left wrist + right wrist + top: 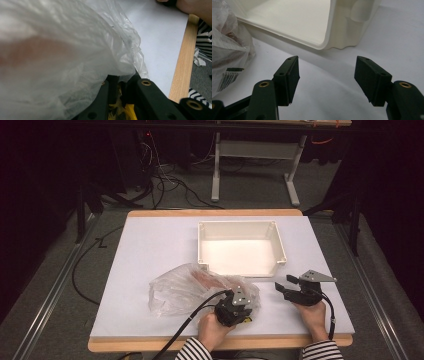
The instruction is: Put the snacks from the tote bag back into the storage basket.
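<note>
Gripping the plastic bag at its near-right end, the left tongs sit clenched by the tabletop's near edge; the right tongs wait released, just right.

bright tabletop, dark surroundings, blurred close-up

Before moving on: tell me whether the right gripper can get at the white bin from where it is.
Probably yes: the right gripper is open, and only bare table lies between it and the white bin.
</note>
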A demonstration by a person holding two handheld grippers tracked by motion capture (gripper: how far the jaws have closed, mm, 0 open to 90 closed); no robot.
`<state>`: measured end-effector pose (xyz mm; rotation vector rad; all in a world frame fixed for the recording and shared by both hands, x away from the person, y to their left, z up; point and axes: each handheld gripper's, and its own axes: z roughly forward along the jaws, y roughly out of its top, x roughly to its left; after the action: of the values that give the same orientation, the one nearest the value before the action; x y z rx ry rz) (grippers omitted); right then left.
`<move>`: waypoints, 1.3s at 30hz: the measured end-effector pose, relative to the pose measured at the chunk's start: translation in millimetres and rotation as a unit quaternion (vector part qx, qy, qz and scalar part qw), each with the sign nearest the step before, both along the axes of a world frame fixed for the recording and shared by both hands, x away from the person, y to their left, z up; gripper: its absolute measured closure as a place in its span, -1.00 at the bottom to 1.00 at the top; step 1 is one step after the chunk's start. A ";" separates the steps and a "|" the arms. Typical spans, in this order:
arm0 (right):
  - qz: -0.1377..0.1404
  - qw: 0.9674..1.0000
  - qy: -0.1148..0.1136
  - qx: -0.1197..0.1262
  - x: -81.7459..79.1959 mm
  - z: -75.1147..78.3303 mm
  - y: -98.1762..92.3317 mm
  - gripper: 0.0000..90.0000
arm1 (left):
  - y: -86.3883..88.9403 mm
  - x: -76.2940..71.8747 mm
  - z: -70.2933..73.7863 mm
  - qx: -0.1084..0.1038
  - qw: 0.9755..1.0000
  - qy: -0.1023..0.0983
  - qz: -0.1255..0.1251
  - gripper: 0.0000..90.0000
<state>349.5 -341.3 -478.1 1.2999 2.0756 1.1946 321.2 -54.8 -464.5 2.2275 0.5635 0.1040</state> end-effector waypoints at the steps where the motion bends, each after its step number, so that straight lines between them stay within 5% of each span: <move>1: 0.000 1.000 0.000 0.000 0.1 0.0 0.0 -0.18 | 3.7 -2.1 3.5 -0.001 1.000 -0.005 0.009 0.73; 12: 0.000 1.000 0.001 -0.002 0.8 -0.3 0.1 -0.17 | 31.7 -20.8 31.7 -0.009 0.998 -0.027 0.058 0.09; 23: 0.002 1.000 0.004 -0.009 1.3 -0.3 1.8 -0.17 | 71.3 -27.7 57.6 -0.032 0.993 -0.044 0.101 -0.09; 39: 0.014 1.000 -0.003 -0.027 -0.8 0.3 6.5 -0.06 | 121.3 -13.2 66.4 -0.040 0.986 -0.054 0.151 -0.21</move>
<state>348.6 -334.8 -477.8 1.2456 2.1142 1.1457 308.0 66.6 -398.0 2.0325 0.8265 0.3495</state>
